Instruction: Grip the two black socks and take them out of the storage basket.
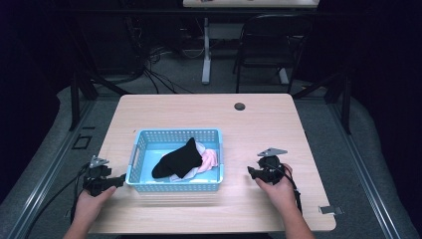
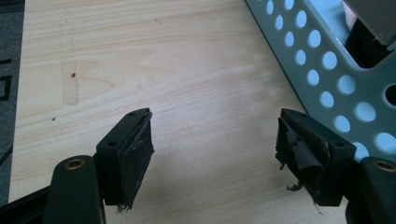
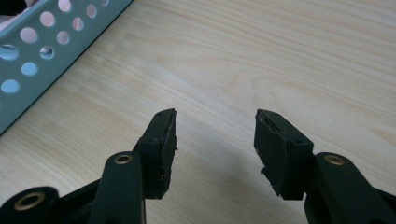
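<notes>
Pale wood table point(image 1: 259, 124) carries everything I see. Near its front edge, my left gripper point(image 1: 118, 180) sits just beside the basket's left front corner, jaws spread wide and holding nothing. My right gripper point(image 1: 250, 172) rests toward the front right, well apart from the basket, jaws likewise released and empty. Farther in, the blue perforated basket point(image 1: 169, 135) holds a black sock point(image 1: 179, 159) lying over pink cloth point(image 1: 210, 159).

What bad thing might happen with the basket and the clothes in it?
The left tool is open right beside the basket, so it might bump or shove it. The black sock lies on top of the pink cloth, so grabbing it may drag that along too.
</notes>
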Demonstrator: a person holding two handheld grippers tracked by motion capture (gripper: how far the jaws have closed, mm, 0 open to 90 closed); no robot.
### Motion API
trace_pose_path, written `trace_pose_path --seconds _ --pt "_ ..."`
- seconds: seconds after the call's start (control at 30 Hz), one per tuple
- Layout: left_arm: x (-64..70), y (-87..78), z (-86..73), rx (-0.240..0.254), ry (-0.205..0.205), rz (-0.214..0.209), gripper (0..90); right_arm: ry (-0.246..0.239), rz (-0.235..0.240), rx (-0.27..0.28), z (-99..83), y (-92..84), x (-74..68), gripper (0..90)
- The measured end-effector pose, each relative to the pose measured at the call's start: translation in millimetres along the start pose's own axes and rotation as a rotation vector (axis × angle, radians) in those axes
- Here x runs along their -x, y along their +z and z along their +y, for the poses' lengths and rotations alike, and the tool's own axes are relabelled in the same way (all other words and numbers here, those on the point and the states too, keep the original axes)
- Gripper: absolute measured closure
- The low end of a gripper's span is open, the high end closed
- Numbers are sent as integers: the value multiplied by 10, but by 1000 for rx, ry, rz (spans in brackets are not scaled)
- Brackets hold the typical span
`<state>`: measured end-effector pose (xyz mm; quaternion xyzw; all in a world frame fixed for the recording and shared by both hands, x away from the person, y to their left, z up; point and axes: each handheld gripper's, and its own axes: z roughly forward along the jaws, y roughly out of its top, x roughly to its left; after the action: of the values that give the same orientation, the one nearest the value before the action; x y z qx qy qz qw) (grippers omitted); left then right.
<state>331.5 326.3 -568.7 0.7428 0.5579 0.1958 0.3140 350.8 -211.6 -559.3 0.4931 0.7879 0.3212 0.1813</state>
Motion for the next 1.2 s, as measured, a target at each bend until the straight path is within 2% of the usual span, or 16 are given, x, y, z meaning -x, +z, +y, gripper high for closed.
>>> trace_pose_path --seconds 0.07,0.1,0.17,0.37,0.47,0.53,0.77,0.9,1.1,1.2 --pt "1 1 2 0 -2 2 268 -13 -9 4 1 -9 -12 487" --pt "3 3 3 1 -3 3 268 -17 -37 14 1 -22 -29 488" --pt "5 4 3 -2 1 2 268 -19 -50 20 2 -30 -33 496" --pt "6 -4 -2 4 -3 6 268 17 -24 -3 21 -22 -48 528" --pt "12 -10 -7 6 4 2 268 9 -6 -24 24 -10 -63 537" --pt "15 -20 -11 6 11 0 269 6 4 -19 29 -25 -77 543" --pt "11 -33 -14 9 9 -2 268 24 25 -36 26 -42 -91 544" --pt "11 -24 -14 7 8 2 268 18 21 -59 76 -63 -98 554" --pt "13 -26 -22 5 11 4 268 34 54 -56 184 -153 -158 573" --pt "22 -17 -29 0 14 7 268 8 73 -59 285 -225 -218 582"
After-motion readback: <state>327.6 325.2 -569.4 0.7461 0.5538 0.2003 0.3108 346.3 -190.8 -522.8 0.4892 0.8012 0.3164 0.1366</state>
